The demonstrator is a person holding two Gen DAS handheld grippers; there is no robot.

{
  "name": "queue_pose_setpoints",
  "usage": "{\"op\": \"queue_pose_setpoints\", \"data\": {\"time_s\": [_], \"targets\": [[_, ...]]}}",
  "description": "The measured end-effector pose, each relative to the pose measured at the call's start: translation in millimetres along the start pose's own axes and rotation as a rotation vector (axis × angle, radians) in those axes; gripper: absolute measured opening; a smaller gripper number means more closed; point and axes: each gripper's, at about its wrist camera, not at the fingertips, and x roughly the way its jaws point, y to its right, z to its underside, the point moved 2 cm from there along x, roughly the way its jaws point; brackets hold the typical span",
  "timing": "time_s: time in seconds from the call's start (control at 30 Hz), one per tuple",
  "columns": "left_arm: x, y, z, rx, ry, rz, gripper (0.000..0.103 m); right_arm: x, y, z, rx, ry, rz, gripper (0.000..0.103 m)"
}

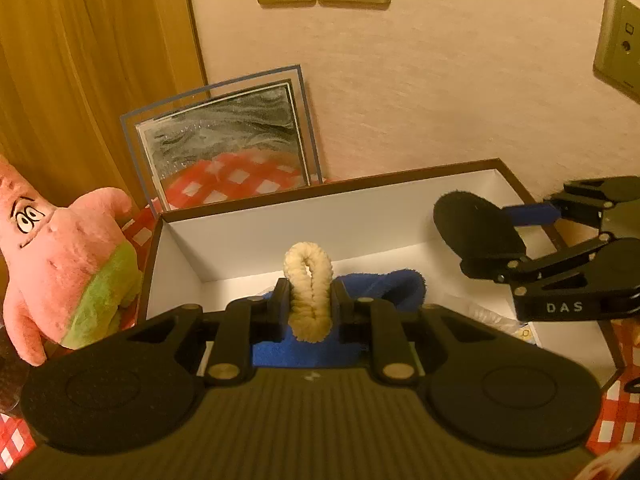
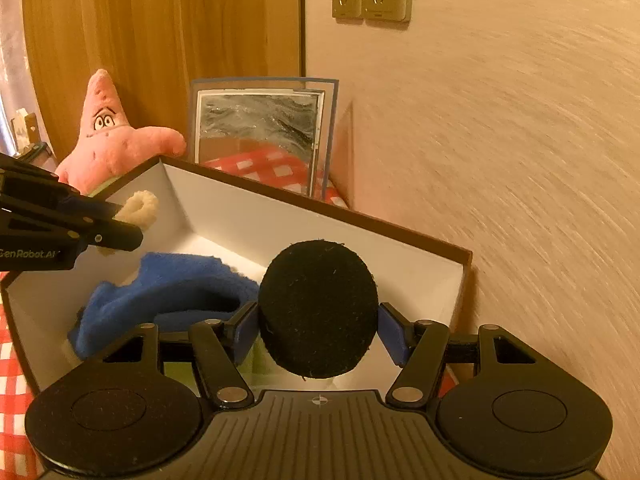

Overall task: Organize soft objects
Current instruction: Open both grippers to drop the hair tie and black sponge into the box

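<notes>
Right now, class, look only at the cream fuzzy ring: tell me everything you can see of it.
The cream fuzzy ring is a small loop of woolly, chenille-like fabric with a narrow slit at its centre. The left gripper pinches it from both sides, squeezing it into a tall oval that stands upright. It hangs above the open white-lined box, over a blue fleece item, touching only the gripper's fingers.
</notes>
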Motion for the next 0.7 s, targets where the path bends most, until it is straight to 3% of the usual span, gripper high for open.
{"op": "queue_pose_setpoints", "data": {"time_s": [0.13,0.63,0.7], "targets": [[5.6,-0.2,0.6,-0.002,-0.008,0.002,0.019,3.0,3.7,-0.3,-0.001,0.044,0.043,0.076],[17.7,3.8,-2.7,0.016,-0.012,0.019,0.020,-5.1,10.5,0.6,0.034,0.041,0.031,0.076],[19.2,4.5,-3.7,0.019,-0.011,0.020,0.031,-5.5,10.8,1.0,0.039,0.043,0.034,0.076]]}}
